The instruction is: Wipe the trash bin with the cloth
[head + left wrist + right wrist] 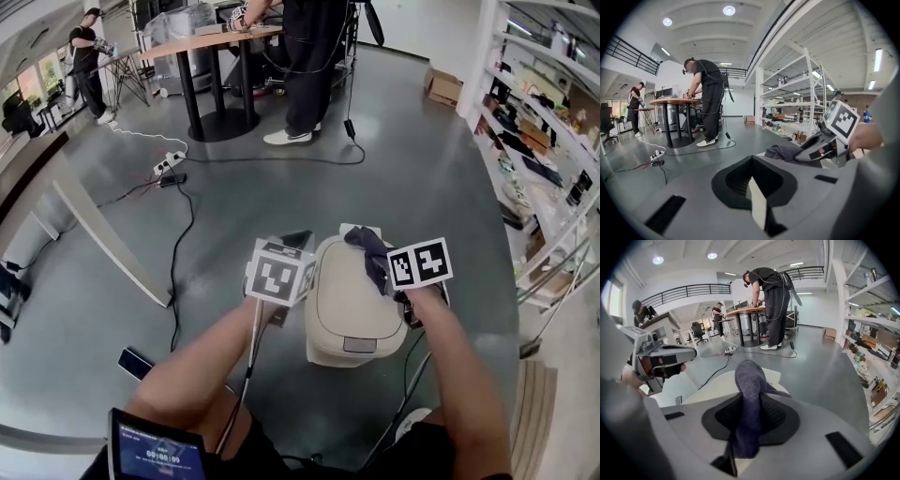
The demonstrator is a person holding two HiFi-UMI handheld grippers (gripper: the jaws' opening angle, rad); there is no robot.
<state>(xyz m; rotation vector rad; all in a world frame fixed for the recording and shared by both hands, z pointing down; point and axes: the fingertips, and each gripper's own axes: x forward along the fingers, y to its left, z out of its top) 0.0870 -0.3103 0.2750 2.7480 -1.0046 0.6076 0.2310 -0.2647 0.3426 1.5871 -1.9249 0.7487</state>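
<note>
A person in black clothing (309,66) is standing beside the wooden black-legged table (202,42); a white power strip (169,161) is lying near it.

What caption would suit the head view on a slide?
Right gripper holds a dark cloth over the beige trash bin; left gripper, shut, hangs beside it.

Dark-clothed operator's left hand-held gripper (296,241) and right hand-held gripper (380,262): grey moulded bodies, black jaw recesses, white cubes (279,272) bearing black square markers, thin black cables (246,384) trailing back.
</note>
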